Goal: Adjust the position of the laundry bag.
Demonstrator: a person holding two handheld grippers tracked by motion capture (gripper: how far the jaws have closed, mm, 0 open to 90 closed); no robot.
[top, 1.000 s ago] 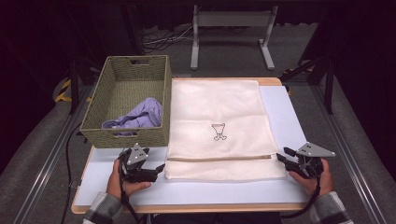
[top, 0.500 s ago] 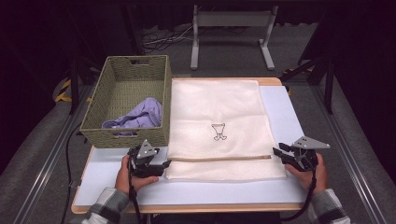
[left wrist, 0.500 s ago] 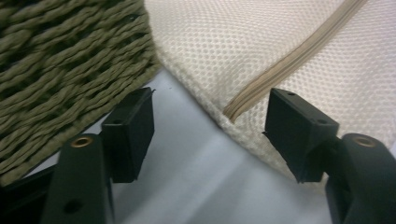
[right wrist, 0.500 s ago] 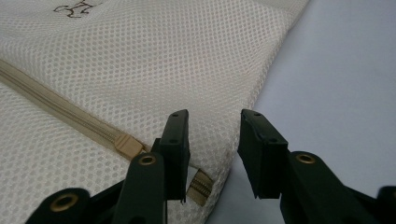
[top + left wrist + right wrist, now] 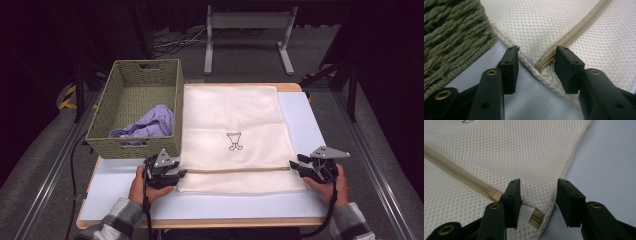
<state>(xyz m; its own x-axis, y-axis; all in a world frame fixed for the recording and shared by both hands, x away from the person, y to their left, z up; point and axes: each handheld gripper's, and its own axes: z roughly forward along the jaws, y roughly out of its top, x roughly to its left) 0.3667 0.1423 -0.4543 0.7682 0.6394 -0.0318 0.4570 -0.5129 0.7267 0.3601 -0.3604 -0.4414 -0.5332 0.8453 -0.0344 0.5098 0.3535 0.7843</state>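
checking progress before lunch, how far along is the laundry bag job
Done: cream mesh zip bag lies flat on the table. In hand: the left claw, jaws just closing, and right claw, jaws just opening, straddle the zip's two ends, neither pinching. Left: lilac cloth sits in the green woven basket.

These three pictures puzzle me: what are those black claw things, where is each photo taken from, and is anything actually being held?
No robot here: a person holds a hand tool with two black jaws in each hand. The wide picture comes from a camera above the table. It shows the left gripper and the right gripper at the two near corners of a cream mesh laundry bag. Beside the bag stands a woven basket with a lilac cloth inside.

The two close-ups come from small cameras riding on the grippers. The left gripper's jaws have just been closing around one end of the bag's zipper; the right gripper's jaws have just been opening at the other end. Neither pair presses on the bag, so nothing is held.
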